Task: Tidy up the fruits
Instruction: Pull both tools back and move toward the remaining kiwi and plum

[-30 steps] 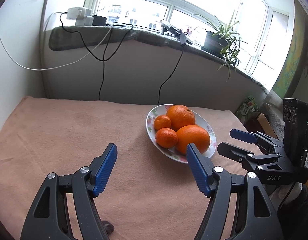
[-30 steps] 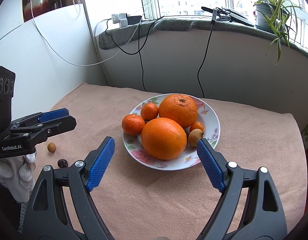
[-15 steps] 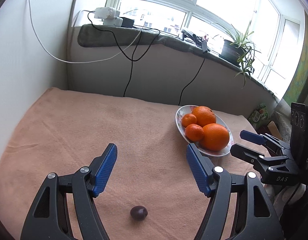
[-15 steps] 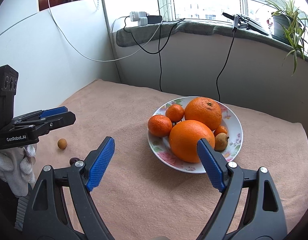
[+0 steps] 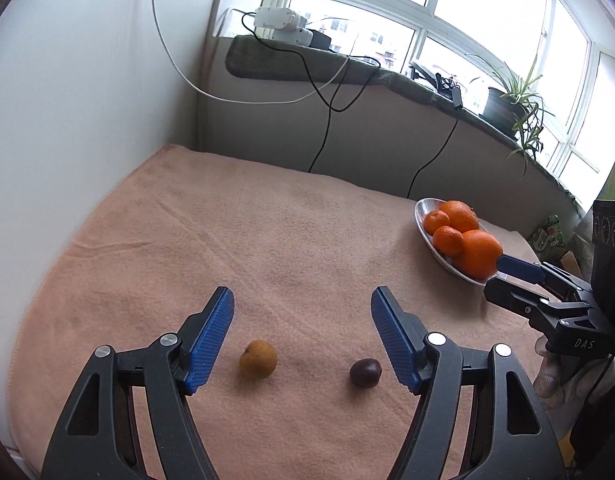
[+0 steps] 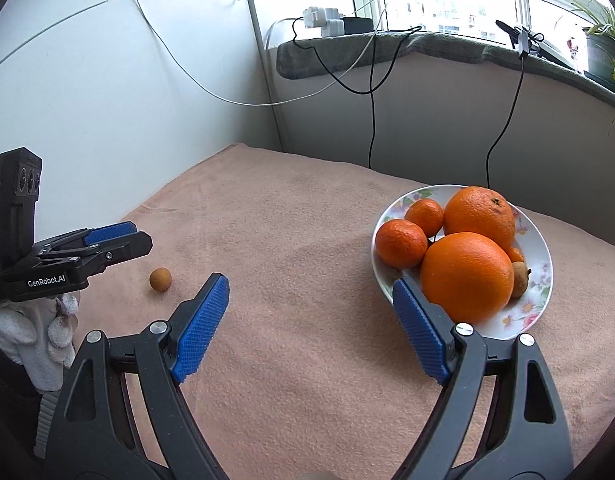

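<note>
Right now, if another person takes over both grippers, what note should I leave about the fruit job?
Left gripper: jaws open, empty, above the cloth near the two loose fruits.
Right gripper: jaws open, empty, just in front of the plate.
On the plate: two big oranges, two mandarins and a brownish fruit at the edge.
Off the plate, on the cloth: a small yellow-brown fruit and a dark round fruit, lying apart.
Done: the citrus fruits are on the plate.
Left: probably pick up the two loose fruits and add them to the plate.
</note>
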The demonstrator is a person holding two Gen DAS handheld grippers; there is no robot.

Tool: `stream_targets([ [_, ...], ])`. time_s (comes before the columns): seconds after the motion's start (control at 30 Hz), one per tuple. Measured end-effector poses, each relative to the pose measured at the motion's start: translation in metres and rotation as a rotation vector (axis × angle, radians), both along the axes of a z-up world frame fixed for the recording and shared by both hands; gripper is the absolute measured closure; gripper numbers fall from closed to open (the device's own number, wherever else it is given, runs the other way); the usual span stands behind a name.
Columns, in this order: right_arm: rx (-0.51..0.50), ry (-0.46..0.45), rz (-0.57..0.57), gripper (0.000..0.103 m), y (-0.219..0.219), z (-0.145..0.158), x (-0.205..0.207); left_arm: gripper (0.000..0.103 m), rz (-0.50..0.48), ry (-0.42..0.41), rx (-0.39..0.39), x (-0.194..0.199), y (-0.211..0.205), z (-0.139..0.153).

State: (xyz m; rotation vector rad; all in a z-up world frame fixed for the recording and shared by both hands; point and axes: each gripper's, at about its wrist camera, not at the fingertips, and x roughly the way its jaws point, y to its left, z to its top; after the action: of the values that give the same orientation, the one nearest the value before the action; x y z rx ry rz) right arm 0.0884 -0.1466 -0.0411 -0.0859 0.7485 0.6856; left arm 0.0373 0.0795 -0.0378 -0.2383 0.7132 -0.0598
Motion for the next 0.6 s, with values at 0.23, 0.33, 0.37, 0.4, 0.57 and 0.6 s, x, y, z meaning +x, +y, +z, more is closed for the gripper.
stream_targets([
  [0.23,-0.023,0.03,0.086,0.017,0.024,-0.011,-0.012,0.032,0.031,0.036,-0.007,-0.011,0.012,-0.015],
  [0.33,-0.033,0.036,0.099,0.017,0.031,-0.016,-0.014,0.033,0.027,0.044,-0.014,-0.014,0.013,-0.02],
  [0.37,-0.033,0.042,0.103,0.017,0.034,-0.018,-0.015,0.033,0.021,0.05,-0.019,-0.014,0.013,-0.022],
  [0.4,-0.031,0.047,0.106,0.017,0.035,-0.02,-0.015,0.033,0.018,0.054,-0.018,-0.014,0.013,-0.024],
  [0.57,-0.036,0.065,0.134,0.017,0.045,-0.026,-0.017,0.04,0.01,0.071,-0.026,-0.012,0.013,-0.032],
  [0.6,-0.039,0.065,0.144,0.019,0.047,-0.026,-0.018,0.041,0.008,0.073,-0.03,-0.012,0.013,-0.034],
])
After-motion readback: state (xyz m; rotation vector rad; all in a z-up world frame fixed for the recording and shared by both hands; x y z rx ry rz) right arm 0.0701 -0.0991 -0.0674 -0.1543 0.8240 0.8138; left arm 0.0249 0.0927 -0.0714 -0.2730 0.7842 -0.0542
